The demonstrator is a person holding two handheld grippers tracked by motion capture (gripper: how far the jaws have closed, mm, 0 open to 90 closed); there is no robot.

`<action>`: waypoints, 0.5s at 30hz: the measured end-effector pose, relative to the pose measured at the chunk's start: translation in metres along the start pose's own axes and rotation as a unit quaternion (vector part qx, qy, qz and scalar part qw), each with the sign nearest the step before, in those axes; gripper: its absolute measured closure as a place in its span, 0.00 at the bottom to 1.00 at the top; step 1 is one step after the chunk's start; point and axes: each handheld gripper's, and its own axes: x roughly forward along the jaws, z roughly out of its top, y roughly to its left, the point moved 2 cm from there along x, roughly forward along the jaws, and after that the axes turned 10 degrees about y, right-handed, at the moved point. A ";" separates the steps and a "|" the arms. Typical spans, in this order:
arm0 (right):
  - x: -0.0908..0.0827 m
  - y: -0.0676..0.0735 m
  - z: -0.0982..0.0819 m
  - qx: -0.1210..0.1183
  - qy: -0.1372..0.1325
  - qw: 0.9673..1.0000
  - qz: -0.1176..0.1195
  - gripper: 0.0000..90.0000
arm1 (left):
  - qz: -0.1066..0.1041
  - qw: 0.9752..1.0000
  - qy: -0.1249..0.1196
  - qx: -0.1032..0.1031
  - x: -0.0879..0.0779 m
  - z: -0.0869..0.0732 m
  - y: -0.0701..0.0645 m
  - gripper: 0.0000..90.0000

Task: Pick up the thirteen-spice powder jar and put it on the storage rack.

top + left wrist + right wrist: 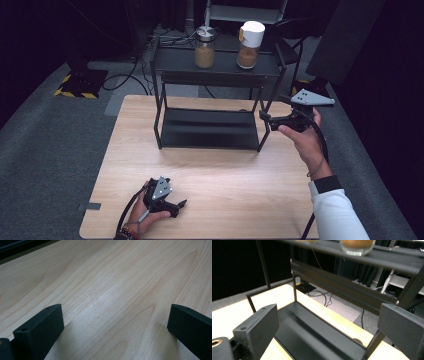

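High view: we've got two jars on the top shelf of the black rack at the far end of the bench — the metal-lid jar on the left, the white-cap jar to its right, both upright, a bit apart from each other. The lower shelf is bare. Our right gripper sits by the rack's right front post, approx. level w/ the gap btw the two shelves, pointing left into the rack, nothing held. Our left gripper lies low near the front-left of the bench, well apart from the rack, nothing in it.

Left gripper view: fingers wide apart, just bare wood btw them. We judge this hand is parked.

Right gripper view: fingers wide apart, empty. Thru the gap we see the lower shelf; overhead, the bottom of a glass jar w/ brown contents on the top shelf. Can't tell for sure which jar that is.

Progress, as we read it: jars are shelved up top and neither is gripped. Whether we're reaching in or backing away from the rack, we can't tell. No grasp made at this point.
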 end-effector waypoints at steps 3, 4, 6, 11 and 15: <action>0.001 0.004 -0.011 0.001 0.002 1.000 -0.001 0.04 | 0.000 1.000 0.000 0.000 0.000 0.000 0.000 0.00; 0.001 0.005 -0.016 0.001 0.003 1.000 0.001 0.04 | 0.000 1.000 0.000 0.000 0.000 0.000 0.000 0.00; 0.001 0.007 -0.020 0.001 0.004 1.000 0.002 0.04 | 0.000 1.000 0.000 0.000 0.000 0.000 0.000 0.00; 0.003 0.013 -0.039 0.002 0.007 1.000 0.005 0.04 | 0.000 1.000 0.000 0.000 0.000 0.000 0.000 0.00; 0.005 0.018 -0.051 0.000 0.013 1.000 0.006 0.04 | 0.000 1.000 0.000 0.000 0.000 0.000 0.000 0.00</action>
